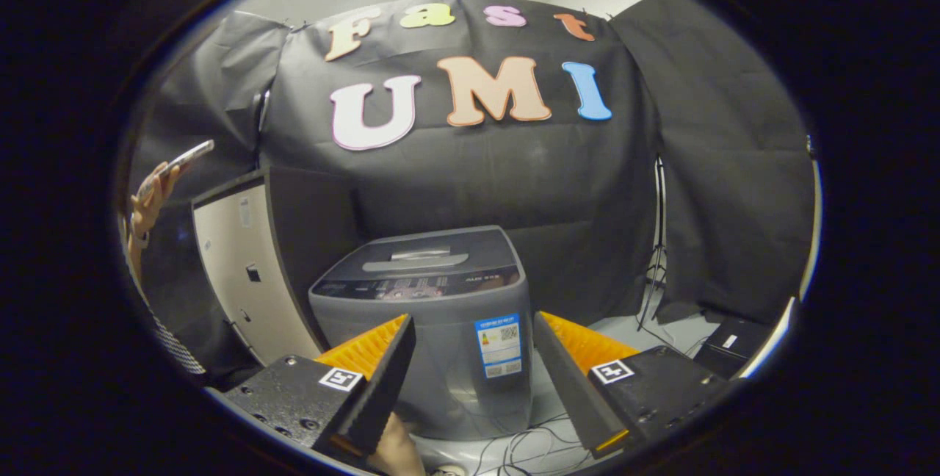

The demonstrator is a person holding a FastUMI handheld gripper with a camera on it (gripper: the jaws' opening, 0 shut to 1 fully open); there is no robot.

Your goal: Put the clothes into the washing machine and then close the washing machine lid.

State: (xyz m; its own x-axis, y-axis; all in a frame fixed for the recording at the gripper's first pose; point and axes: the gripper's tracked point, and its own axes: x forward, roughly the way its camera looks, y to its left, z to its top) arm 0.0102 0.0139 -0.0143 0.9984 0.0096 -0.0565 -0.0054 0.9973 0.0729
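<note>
- Washing machine (433, 314): a grey top-loader with a boxy body. It stands on the floor, ahead of my claw and beyond its fingers, seen through the gap between them.
- Lid (426, 255): lies flat and closed on top of the machine. It is darker than the body and has a paler handle strip across its middle.
- Control strip: a dark band runs along the front edge of the top, below the lid. Its markings are too small to make out.
- Sticker (499, 346): a blue-and-white label on the machine's front face, toward its right side.
- Claw (474, 369): my fingers are spread wide apart and pinch nothing; they touch nothing.
- Floor (624, 325): pale grey to the machine's right. Thin cables (514, 450) trail over it at the machine's foot.
- Panel (242, 270): a pale board with a dark edge stands tilted just left of the machine.
- Stand (656, 255): a thin tripod stand rises well right of the machine, against the black cloth wall.
- Hand (150, 200): a person's hand, far left of the machine and above the panel, holds up a phone (180, 161).
</note>
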